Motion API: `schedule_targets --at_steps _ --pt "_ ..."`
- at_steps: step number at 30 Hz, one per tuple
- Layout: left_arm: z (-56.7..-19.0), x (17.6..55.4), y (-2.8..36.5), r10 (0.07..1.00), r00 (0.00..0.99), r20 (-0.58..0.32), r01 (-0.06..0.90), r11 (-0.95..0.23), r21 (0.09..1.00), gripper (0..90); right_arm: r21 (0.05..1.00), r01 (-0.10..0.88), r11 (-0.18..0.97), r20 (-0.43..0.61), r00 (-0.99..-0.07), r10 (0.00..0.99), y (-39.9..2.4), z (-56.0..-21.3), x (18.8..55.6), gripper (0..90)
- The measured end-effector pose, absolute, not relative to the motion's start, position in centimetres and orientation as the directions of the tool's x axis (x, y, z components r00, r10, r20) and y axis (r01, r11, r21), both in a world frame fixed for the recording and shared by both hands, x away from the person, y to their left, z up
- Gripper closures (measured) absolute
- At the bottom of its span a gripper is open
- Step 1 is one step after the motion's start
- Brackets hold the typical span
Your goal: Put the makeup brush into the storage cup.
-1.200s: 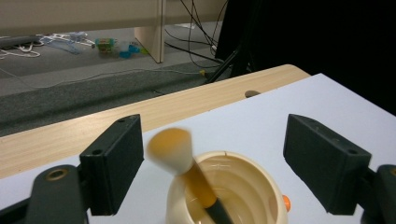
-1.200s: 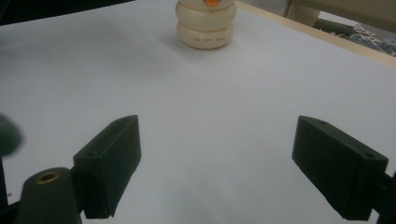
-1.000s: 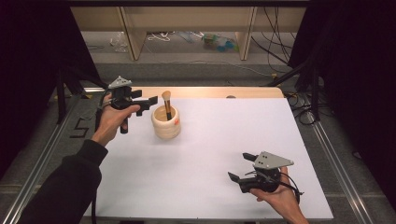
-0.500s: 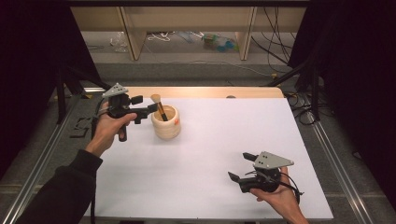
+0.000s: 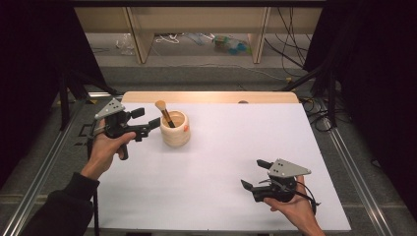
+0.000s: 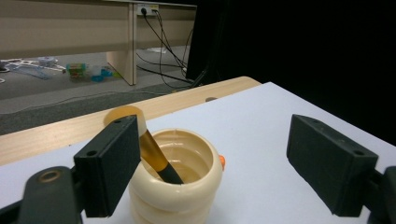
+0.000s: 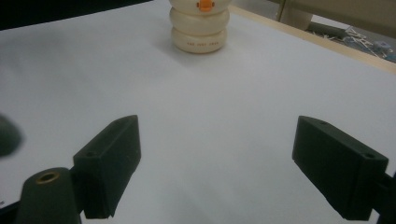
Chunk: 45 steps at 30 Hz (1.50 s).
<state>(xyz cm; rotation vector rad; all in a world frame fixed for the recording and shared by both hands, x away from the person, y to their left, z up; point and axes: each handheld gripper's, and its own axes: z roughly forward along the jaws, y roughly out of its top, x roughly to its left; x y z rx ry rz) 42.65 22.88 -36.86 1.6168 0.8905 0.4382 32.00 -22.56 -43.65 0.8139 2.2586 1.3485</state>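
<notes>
A cream ringed cup [image 5: 175, 130] with an orange beak stands at the back left of the white table top [image 5: 226, 142]. In it leans a brush [image 5: 163, 113] with a tan head and dark handle, tipped to the left. My left gripper [image 5: 147, 119] is open just left of the cup. In the left gripper view the cup [image 6: 180, 186] lies between the spread jaws of that gripper [image 6: 210, 140], and the brush [image 6: 154, 156] has its head partly behind the left jaw. Near the front right, my right gripper [image 5: 252, 173] is open and holds nothing. The right gripper view shows its jaws [image 7: 215, 154] spread wide and the cup [image 7: 201, 30] far ahead.
A wooden strip [image 5: 211, 97] runs along the table's far edge. Metal rails [image 5: 351, 167] flank the table on both sides. Beyond it are cables and wooden furniture legs [image 5: 140, 39] on the floor.
The brush has tipped from near upright to leaning left. My left gripper has sunk a little and drawn nearer the cup's left side. The right gripper has stayed still.
</notes>
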Motion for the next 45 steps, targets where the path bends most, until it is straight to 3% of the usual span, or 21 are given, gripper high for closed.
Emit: schedule_targets --at_steps 45 --pt "-41.0 35.9 22.1 0.688 0.718 -0.106 0.237 -0.098 0.967 17.3 0.919 0.252 0.302 -0.029 -0.722 0.691 -22.9 -43.2 31.9 16.2"
